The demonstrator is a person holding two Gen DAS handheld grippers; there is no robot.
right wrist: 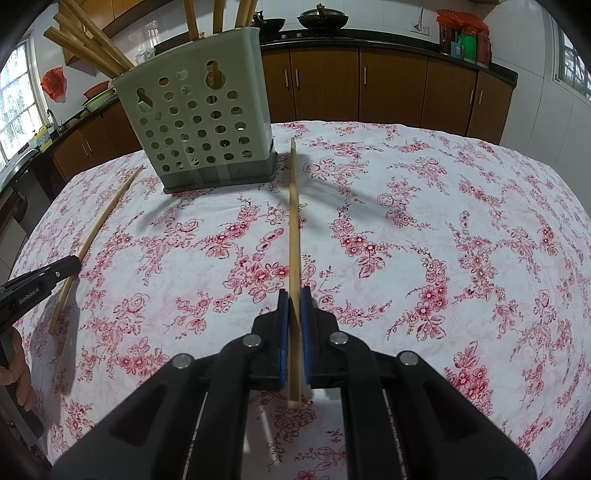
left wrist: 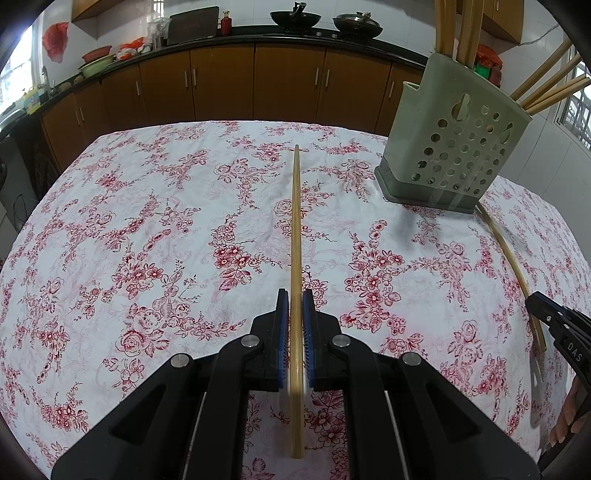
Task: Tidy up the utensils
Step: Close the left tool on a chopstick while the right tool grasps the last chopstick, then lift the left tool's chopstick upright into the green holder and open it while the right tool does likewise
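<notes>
Now | left claw [left wrist: 295,302] clamps chopstick [left wrist: 295,221] | tip juts ahead

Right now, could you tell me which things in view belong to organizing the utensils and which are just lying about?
Part of the job:
left gripper, shut on a chopstick
right gripper, shut on a second chopstick
green utensil holder

Just lying about:
woks on the stove
basins by the sink

Each fisheye camera sits just behind its own fingers [left wrist: 283,325], angled down across the floral counter [left wrist: 147,221] toward the kitchen cabinets. Both views share the green utensil holder [right wrist: 207,125], right in the left wrist view, left in the right.
</notes>
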